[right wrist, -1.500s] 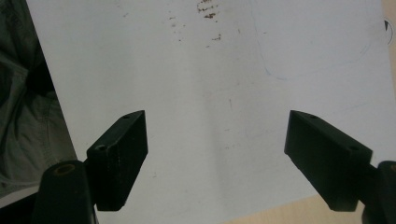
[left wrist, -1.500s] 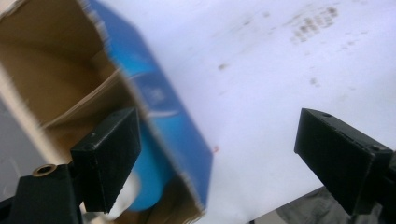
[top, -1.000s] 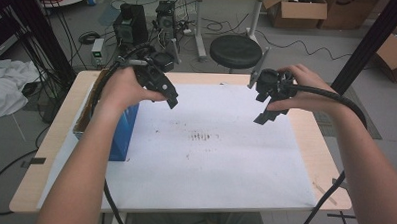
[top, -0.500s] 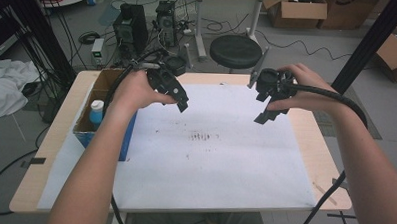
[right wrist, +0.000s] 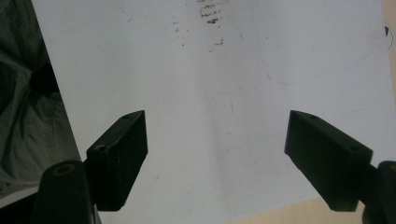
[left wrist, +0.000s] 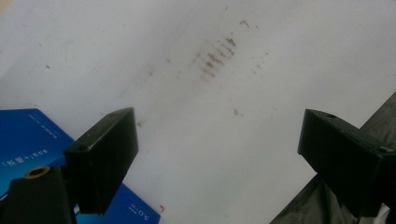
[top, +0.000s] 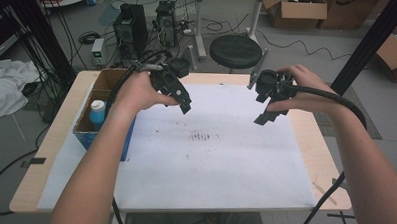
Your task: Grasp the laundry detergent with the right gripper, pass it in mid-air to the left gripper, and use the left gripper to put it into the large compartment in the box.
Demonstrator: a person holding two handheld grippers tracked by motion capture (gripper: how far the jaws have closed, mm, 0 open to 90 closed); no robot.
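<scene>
Both hands hold black grippers above a white sheet that covers the wooden table. My left gripper hovers over the sheet's upper left, just right of a blue cardboard box; its jaws stand wide open with nothing between them. My right gripper hangs over the upper right of the sheet, also open and empty. A bottle with a blue cap stands inside the box. The box's blue side appears at the lower left of the left gripper view.
Brown smudges mark the sheet's middle, also visible as smudges and smudges in the gripper views. A black stool and computer towers stand beyond the table's far edge. Cables trail from both grippers.
My left gripper has moved right, away from the box and out over the sheet, uncovering the blue-capped bottle. The right gripper has stayed in place.
</scene>
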